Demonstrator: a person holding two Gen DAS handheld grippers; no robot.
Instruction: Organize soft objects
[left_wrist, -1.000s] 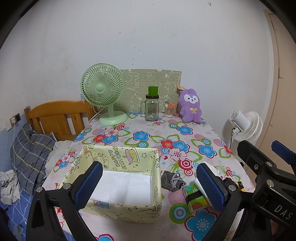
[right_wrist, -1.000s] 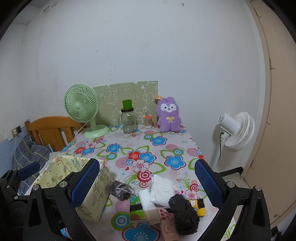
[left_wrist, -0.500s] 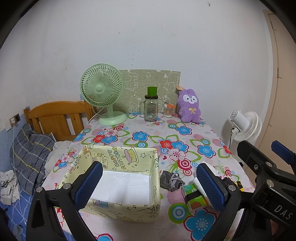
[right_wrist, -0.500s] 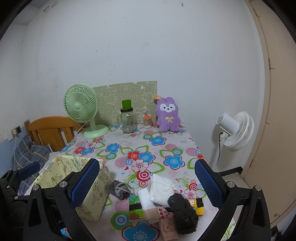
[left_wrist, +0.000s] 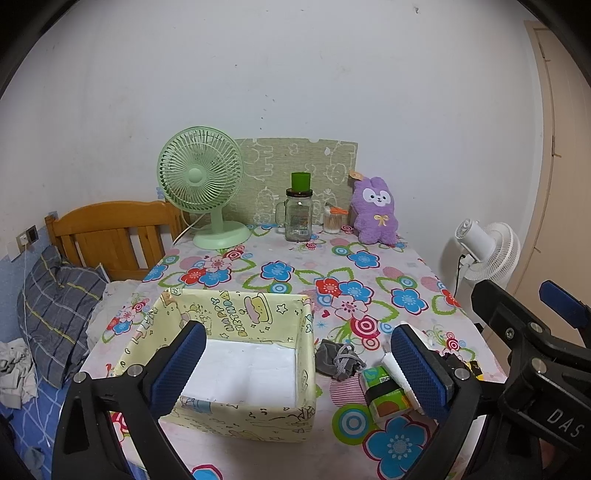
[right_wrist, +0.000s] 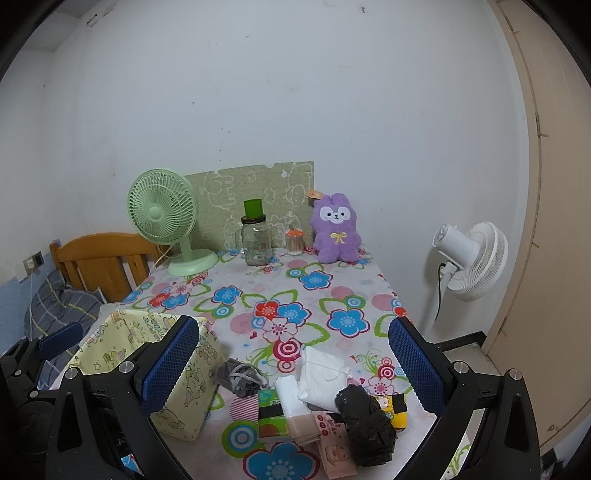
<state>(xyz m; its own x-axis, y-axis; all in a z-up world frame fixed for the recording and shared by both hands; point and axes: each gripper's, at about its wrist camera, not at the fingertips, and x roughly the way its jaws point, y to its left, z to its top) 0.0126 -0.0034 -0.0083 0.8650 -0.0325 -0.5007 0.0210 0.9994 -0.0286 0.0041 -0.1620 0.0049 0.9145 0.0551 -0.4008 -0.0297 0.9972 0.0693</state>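
Observation:
A yellow printed fabric box (left_wrist: 236, 365) (right_wrist: 155, 373) stands open and empty at the table's near left. To its right lies a heap of soft things: a grey pouch (right_wrist: 240, 374) (left_wrist: 338, 360), a white folded cloth (right_wrist: 323, 380), a black bundle (right_wrist: 365, 417), a green tissue pack (right_wrist: 271, 413) (left_wrist: 384, 393) and pink packets (right_wrist: 334, 443). My left gripper (left_wrist: 295, 373) hangs open above the box's near side. Over the heap my right gripper (right_wrist: 293, 369) is open too, holding nothing.
At the back of the flowered table (right_wrist: 295, 291) stand a green desk fan (right_wrist: 166, 221), a glass jar with a green lid (right_wrist: 256, 240), a small cotton-swab jar (right_wrist: 294, 242) and a purple plush rabbit (right_wrist: 336, 229). A white floor fan (right_wrist: 469, 258) is at the right, a wooden headboard (left_wrist: 107, 236) at the left.
Both views have drifted very slightly; the scene sits a touch lower and farther. Nothing on the table has moved, and both grippers stay open.

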